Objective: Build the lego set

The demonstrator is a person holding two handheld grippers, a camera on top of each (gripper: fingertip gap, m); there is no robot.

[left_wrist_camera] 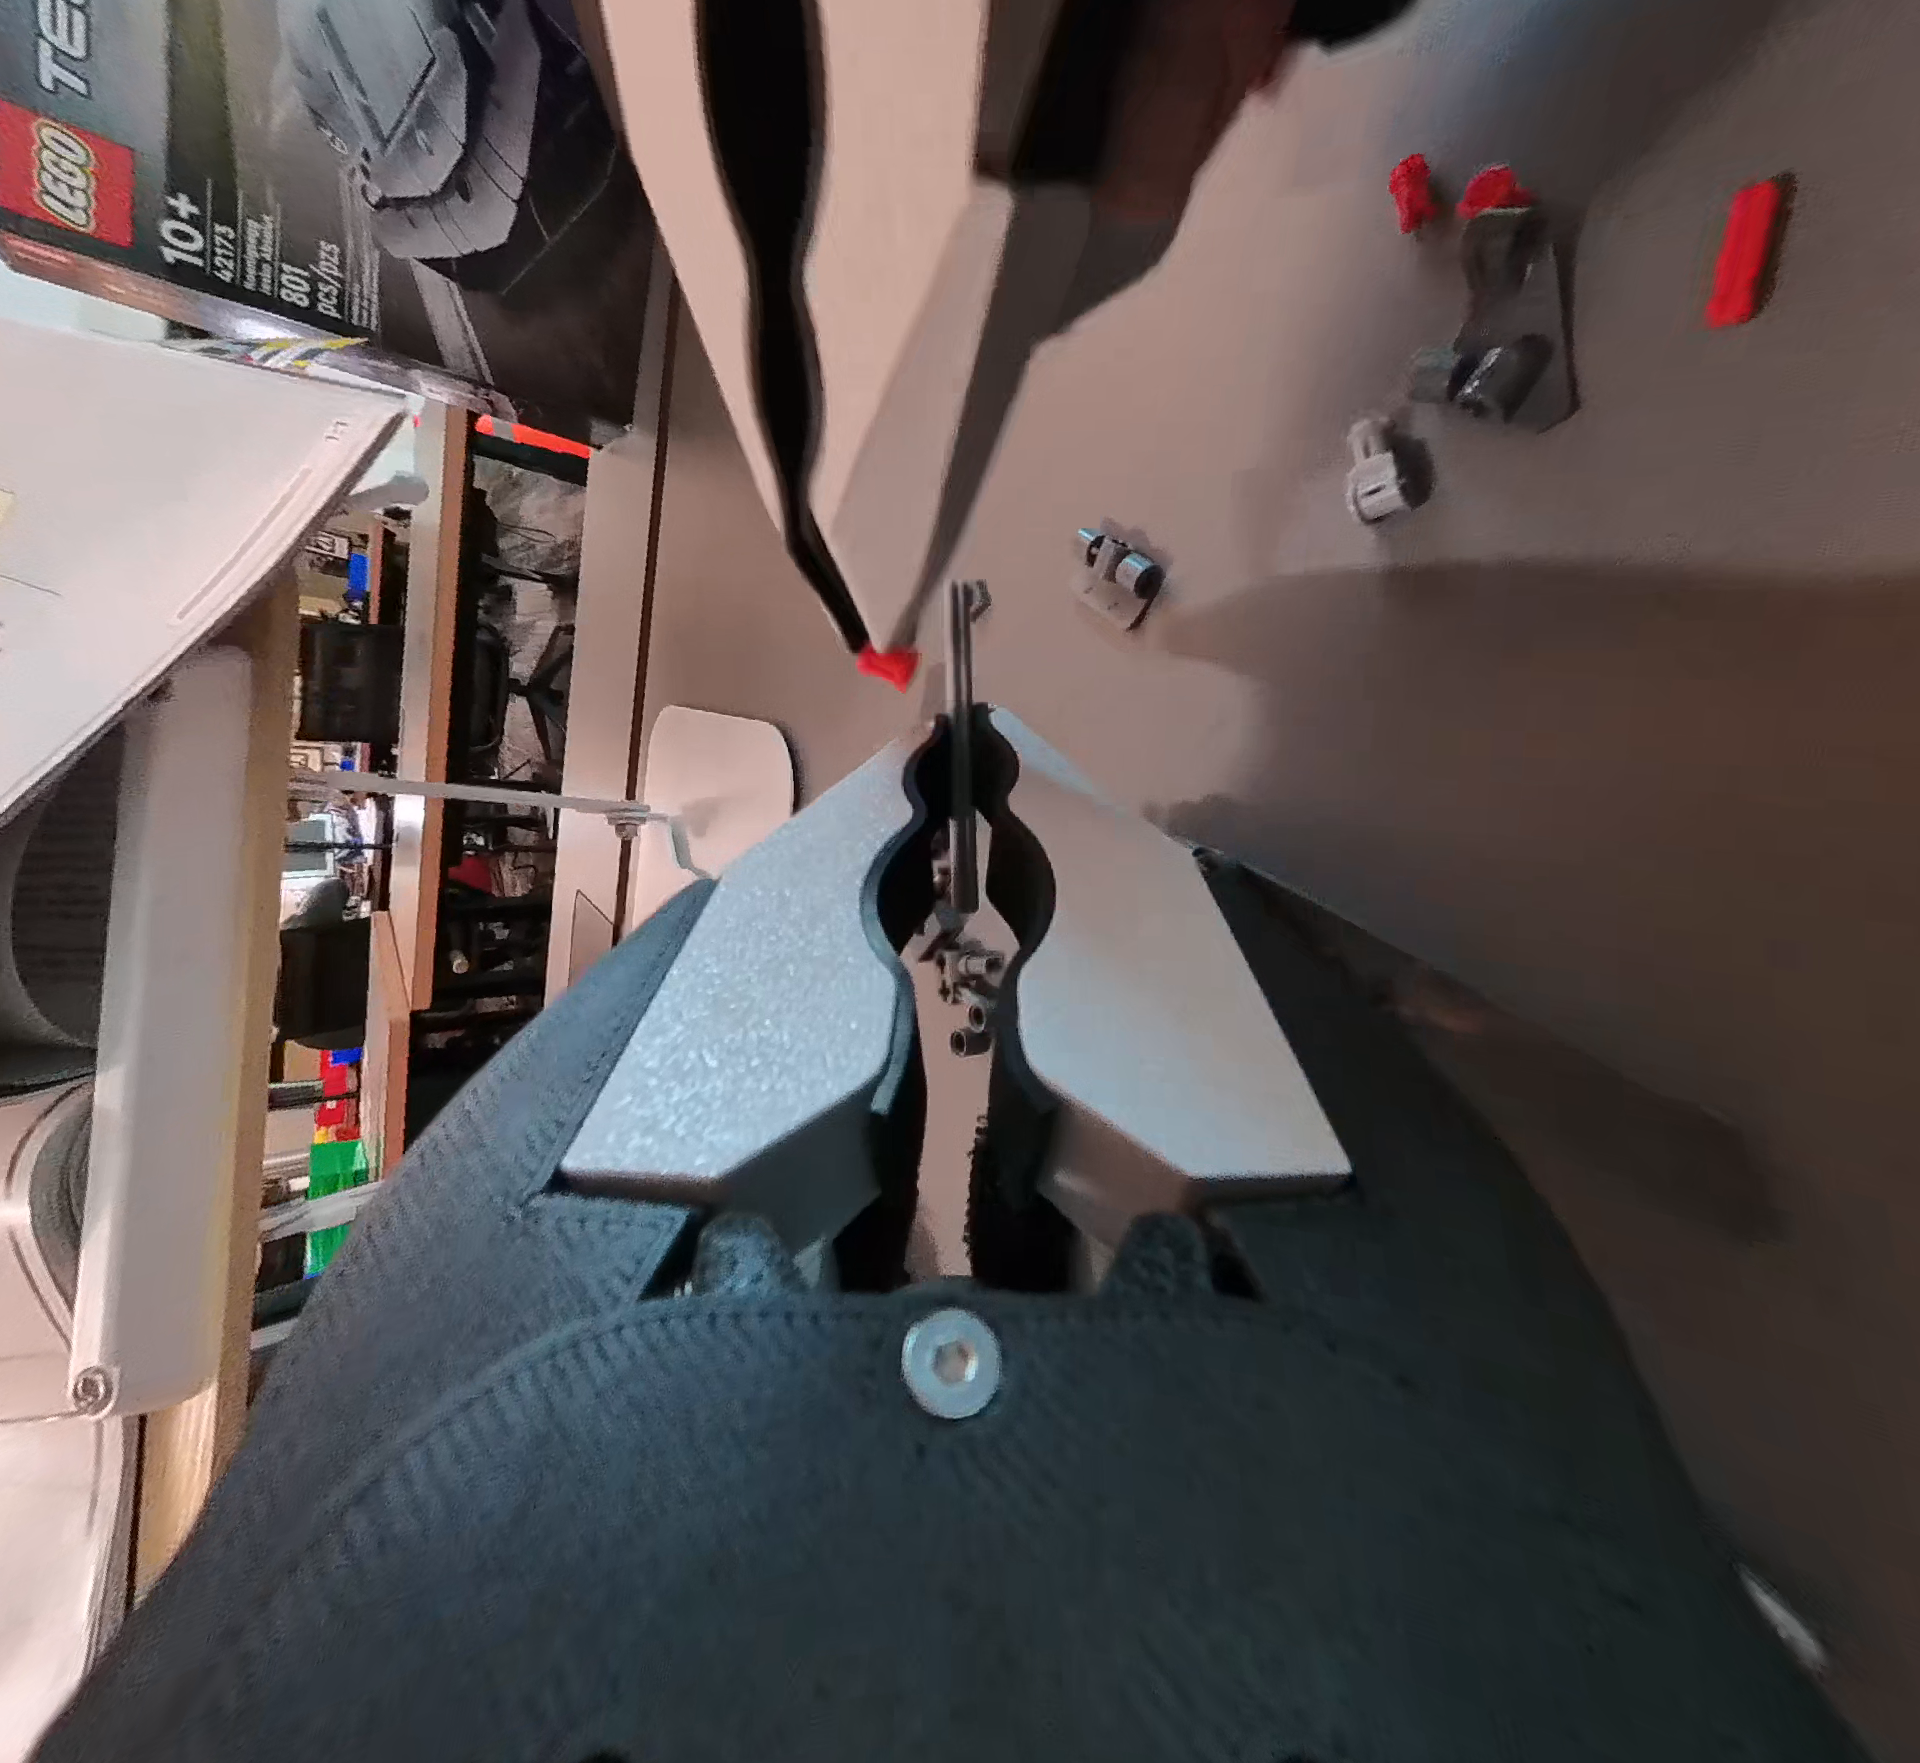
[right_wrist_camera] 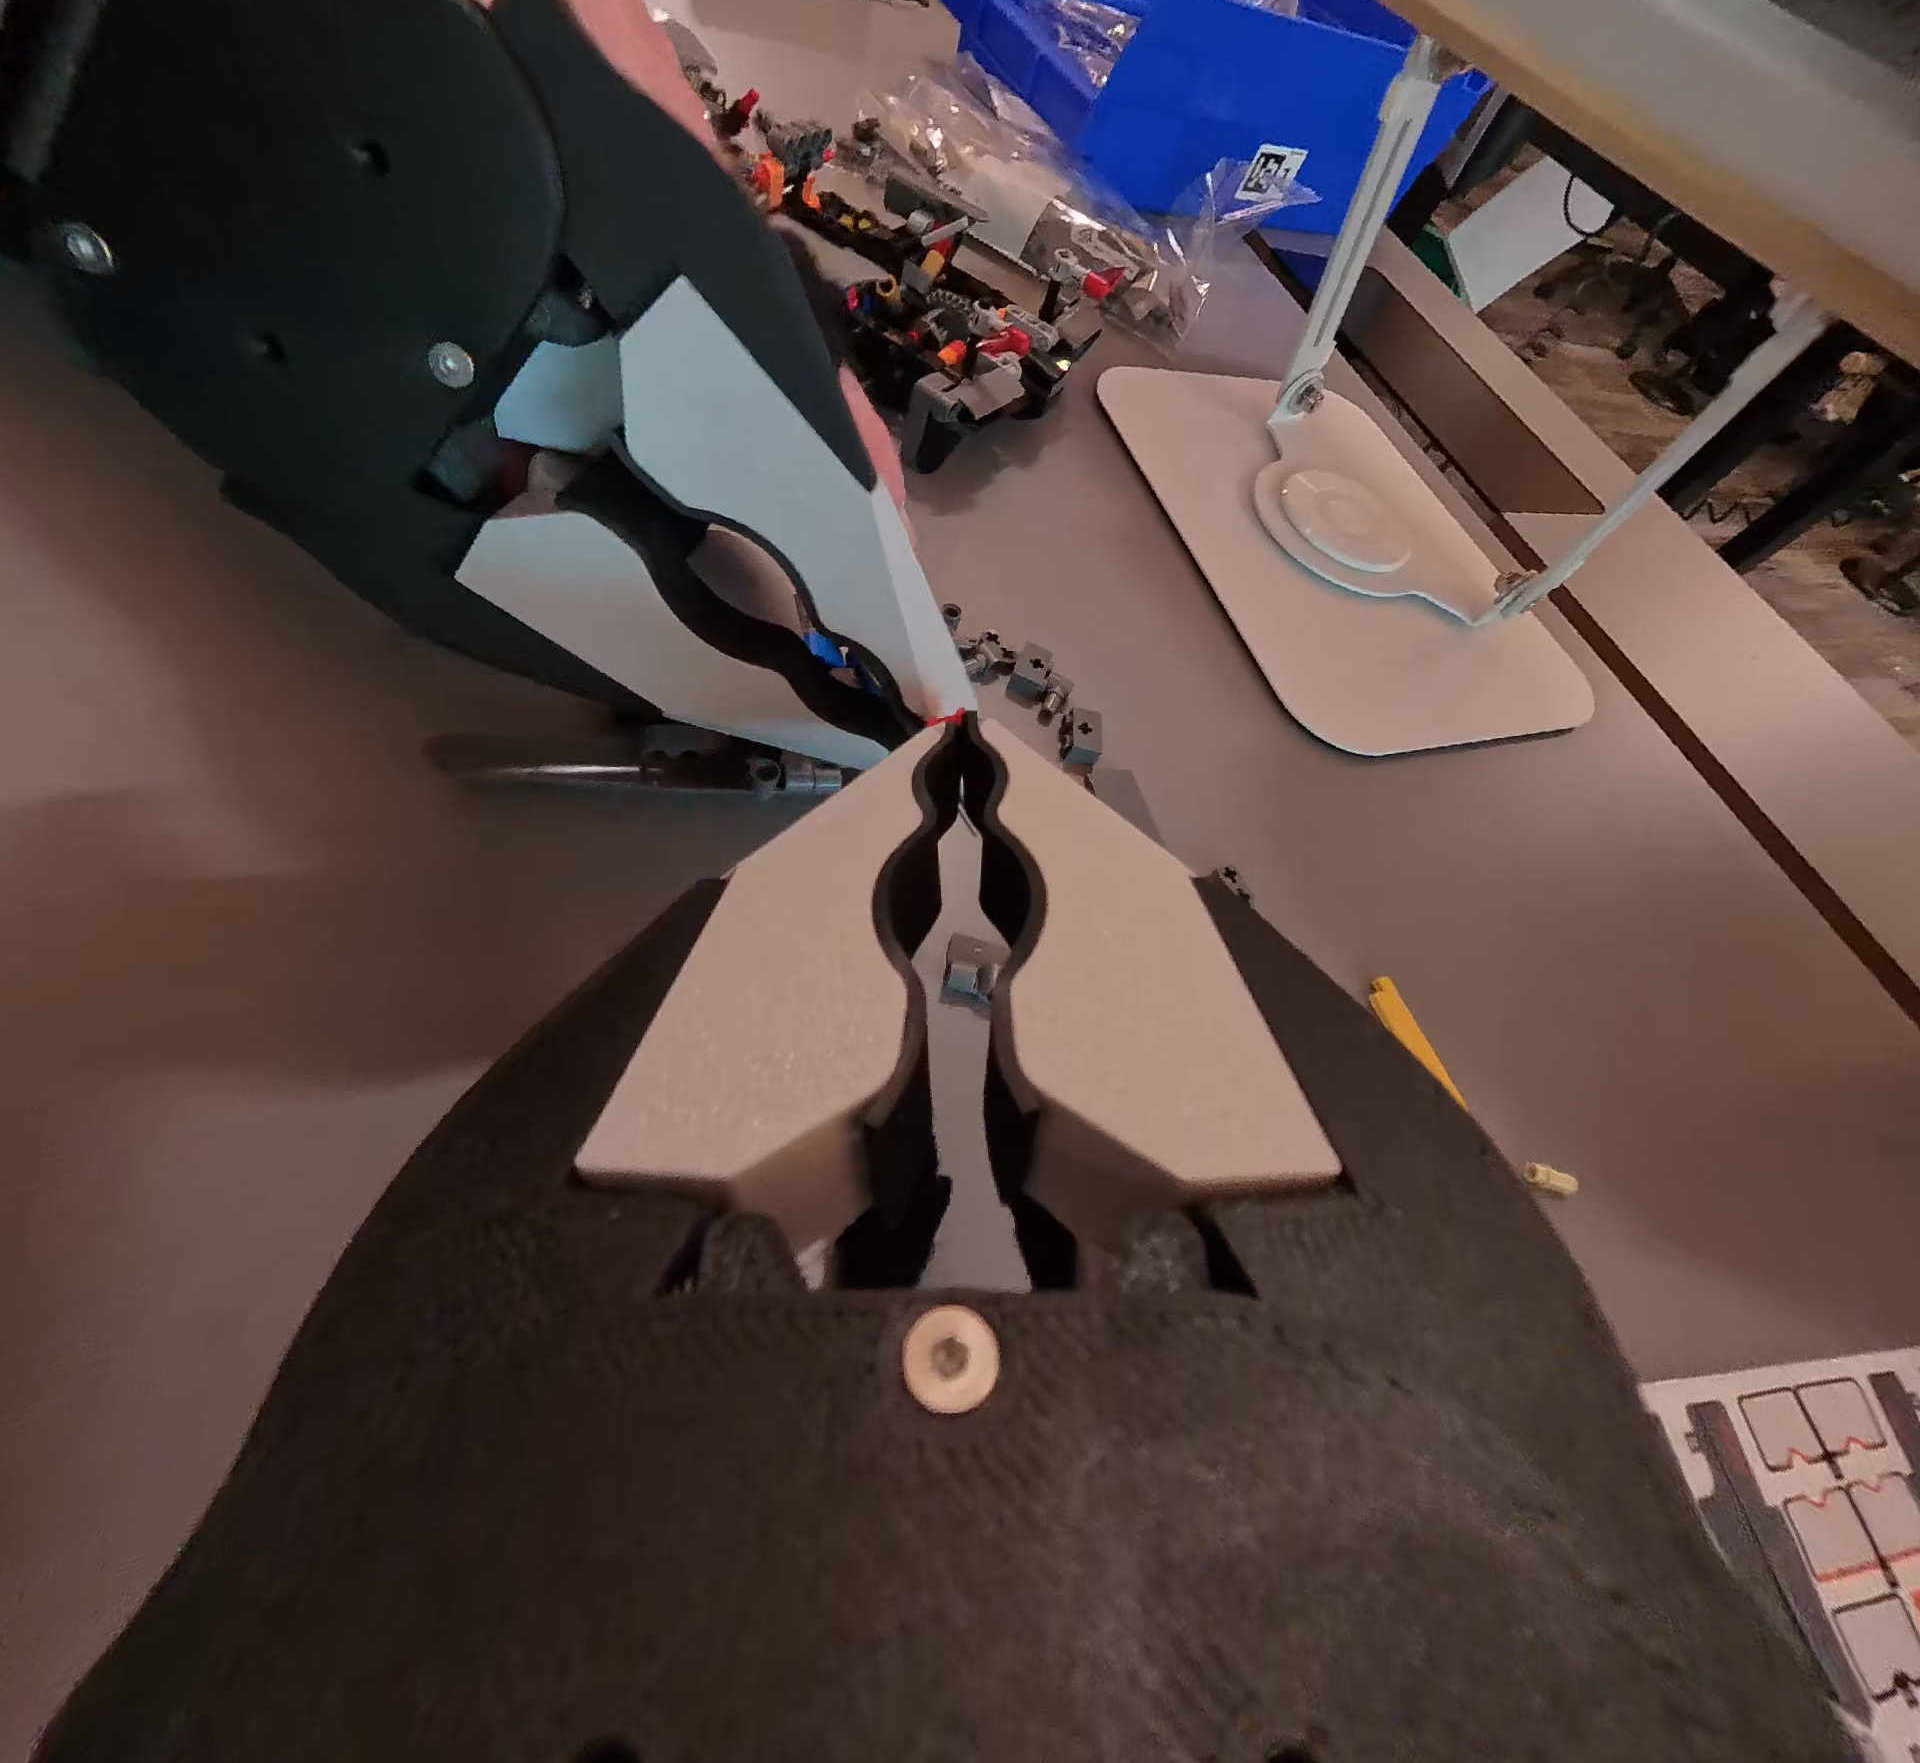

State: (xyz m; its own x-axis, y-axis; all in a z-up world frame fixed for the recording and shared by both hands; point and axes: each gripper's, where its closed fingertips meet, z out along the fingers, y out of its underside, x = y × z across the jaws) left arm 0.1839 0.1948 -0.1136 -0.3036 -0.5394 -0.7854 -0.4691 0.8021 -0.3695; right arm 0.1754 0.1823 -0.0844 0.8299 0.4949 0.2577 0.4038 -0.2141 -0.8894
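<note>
My left gripper (left_wrist_camera: 961, 726) is shut on a thin dark axle (left_wrist_camera: 964, 643) that sticks out past its tips. My right gripper (right_wrist_camera: 961, 726) is shut on a small red piece (right_wrist_camera: 948, 719). In the left wrist view the right gripper (left_wrist_camera: 883, 659) comes in from the top, and the red piece (left_wrist_camera: 886, 664) sits just left of the axle's free end. In the right wrist view the left gripper (right_wrist_camera: 925, 716) comes in from the upper left, tip to tip with mine. Both are held above the grey table (right_wrist_camera: 1247, 882).
Loose red (left_wrist_camera: 1745, 253) and grey pieces (left_wrist_camera: 1507, 342) lie on the table. A partly built model (right_wrist_camera: 935, 311), plastic bags (right_wrist_camera: 1039, 186), blue bins (right_wrist_camera: 1195, 51) and a lamp base (right_wrist_camera: 1340, 570) stand beyond. Grey connectors (right_wrist_camera: 1039, 674), a yellow axle (right_wrist_camera: 1413, 1038) and a printed sheet (right_wrist_camera: 1818, 1505) lie close. The set's box (left_wrist_camera: 260, 103) stands nearby. Only a small space, under 4 cm, lies between the two pairs of fingers.
</note>
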